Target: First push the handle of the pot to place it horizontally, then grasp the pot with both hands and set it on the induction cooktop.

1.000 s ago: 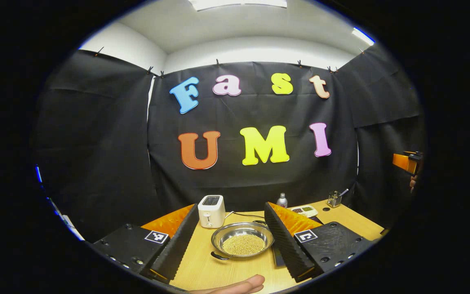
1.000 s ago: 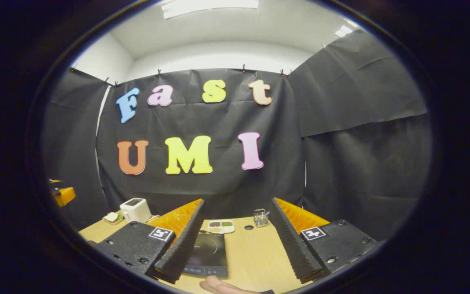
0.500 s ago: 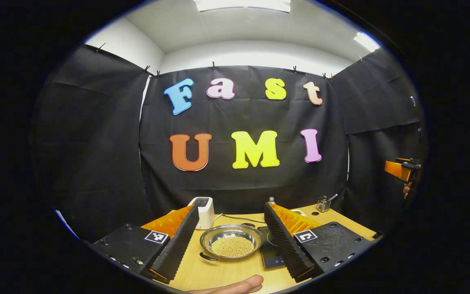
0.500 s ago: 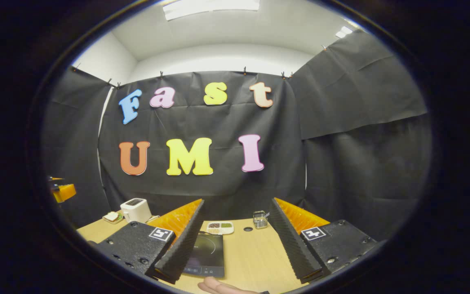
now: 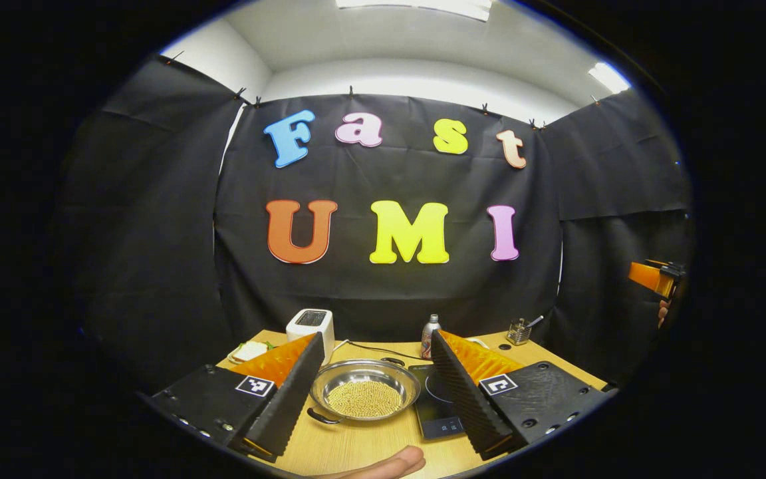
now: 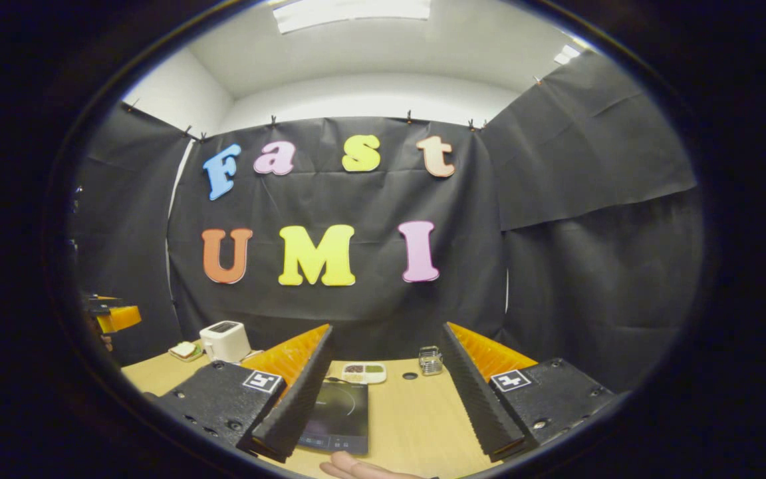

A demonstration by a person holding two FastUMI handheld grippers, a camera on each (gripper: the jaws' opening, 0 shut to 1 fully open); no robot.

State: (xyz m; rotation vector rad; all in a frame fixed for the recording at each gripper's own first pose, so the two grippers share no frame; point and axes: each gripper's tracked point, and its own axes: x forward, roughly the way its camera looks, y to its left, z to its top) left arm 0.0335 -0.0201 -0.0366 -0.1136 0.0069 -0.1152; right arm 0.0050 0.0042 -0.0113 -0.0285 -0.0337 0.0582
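Now the pot [image 5: 364, 394] of little beans was seen on the worktop [image 5: 356, 442] beside the cooktop [image 5: 435, 402], both hand-held grippers, left [image 5: 375, 389] and right [image 6: 386, 399], were held wide open, and its near handle [image 5: 320, 418] probably needed pushing sideways first.

Left gripper [image 5: 373, 389] and right gripper [image 6: 383, 399] both hover with fingers spread wide, gripping nothing.

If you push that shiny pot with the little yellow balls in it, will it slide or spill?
The pot looks like smooth metal on a flat wooden table, so it would probably slide easily. It is shallow and open, so the loose beads might roll and spill if tipped.
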